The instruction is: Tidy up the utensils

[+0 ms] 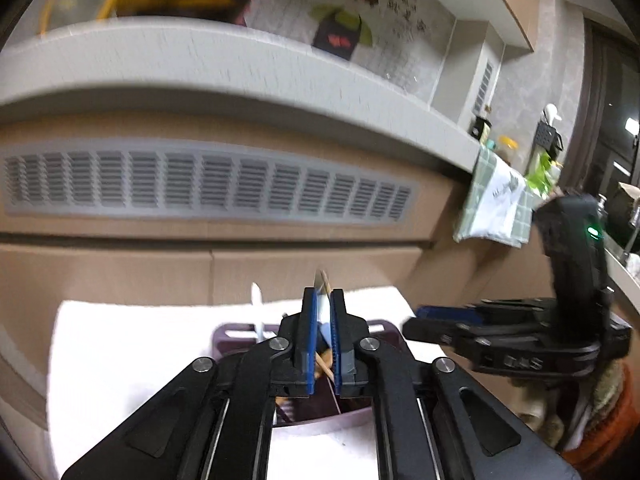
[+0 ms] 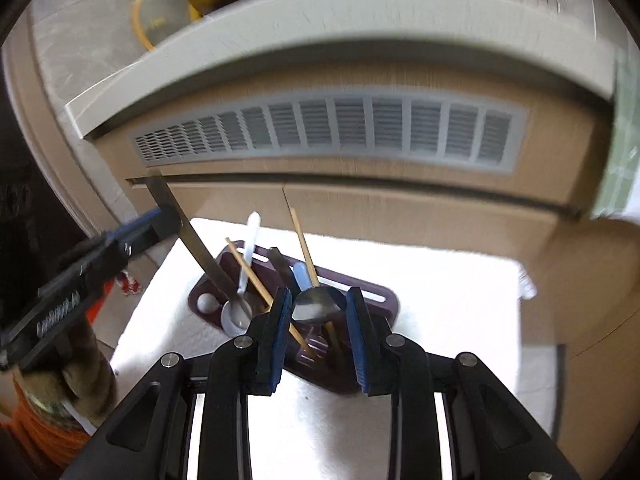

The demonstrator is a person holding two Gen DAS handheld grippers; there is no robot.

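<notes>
Left tongs (image 1: 323,300): pads a narrow gap apart, straddling the flat handle of the long metal spoon (image 2: 192,240). As far as I can see they're not pressing it. Its bowl sits low in the left end of the purple holder (image 2: 384,296), handle leaning out to the left.

Risk 1: the spoon is only propped up. If I pull the left tongs away sideways, a pad could drag the handle, flip the spoon out, or knock it into the white plastic spoon (image 2: 252,240) just beside it.

Middle of the holder is crowded: a chopstick (image 2: 248,272) slanting across, a dark handle (image 2: 280,264), a light-blue utensil (image 2: 302,276) and a second chopstick (image 2: 304,240).

Right tongs (image 2: 318,294): spread fairly wide, with the bowl of the second metal spoon (image 2: 316,306) filling most of the gap. Can't tell if the pads actually bite it.

Risk 2: the slanted chopstick runs right beside my left pad there. Any push down or twist could lever it out.

Risk 3: the holder just rests on the white cloth (image 2: 440,300). A lopsided load and side pressure could slide or tip it.

Risk 4: both tongs are close together over one holder, so a clash is possible.
</notes>
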